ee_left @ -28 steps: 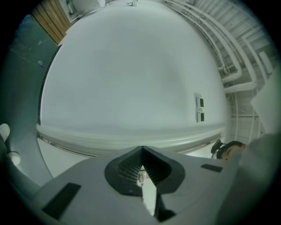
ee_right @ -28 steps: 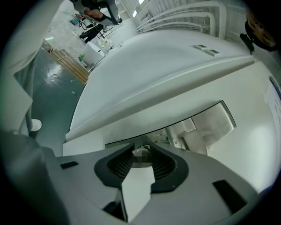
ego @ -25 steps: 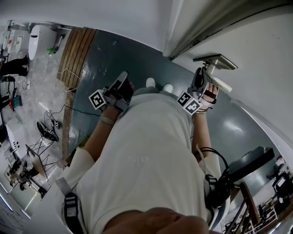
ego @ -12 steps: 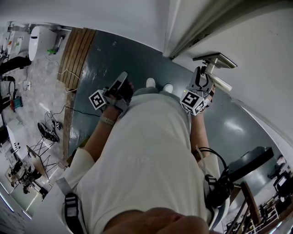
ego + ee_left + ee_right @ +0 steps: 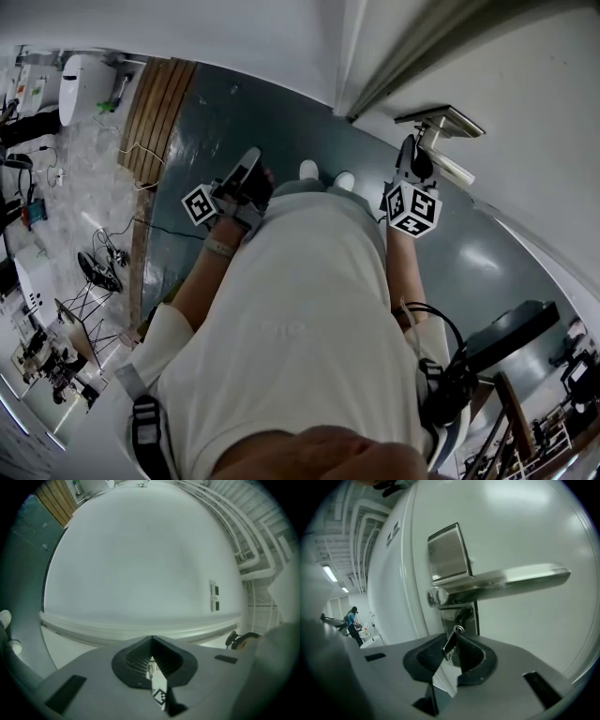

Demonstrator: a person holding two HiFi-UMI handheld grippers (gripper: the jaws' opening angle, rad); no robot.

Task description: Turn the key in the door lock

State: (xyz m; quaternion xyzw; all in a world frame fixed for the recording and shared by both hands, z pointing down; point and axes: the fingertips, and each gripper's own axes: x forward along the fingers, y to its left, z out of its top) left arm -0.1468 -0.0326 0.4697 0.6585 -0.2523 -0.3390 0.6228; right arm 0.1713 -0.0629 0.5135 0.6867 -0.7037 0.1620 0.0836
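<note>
Head view: right gripper (image 5: 412, 155) at upper right, just under the door handle (image 5: 448, 123). Left gripper (image 5: 249, 167) is left of centre, well apart from it, so right is nearer.
Left gripper view: jaws pressed together, empty, no key in sight.
Right gripper view: key (image 5: 451, 641) at centre, straight ahead between the pads, long axis tilted lower left to upper right, below the handle. Jaws have just been closing and pinch it.
</note>
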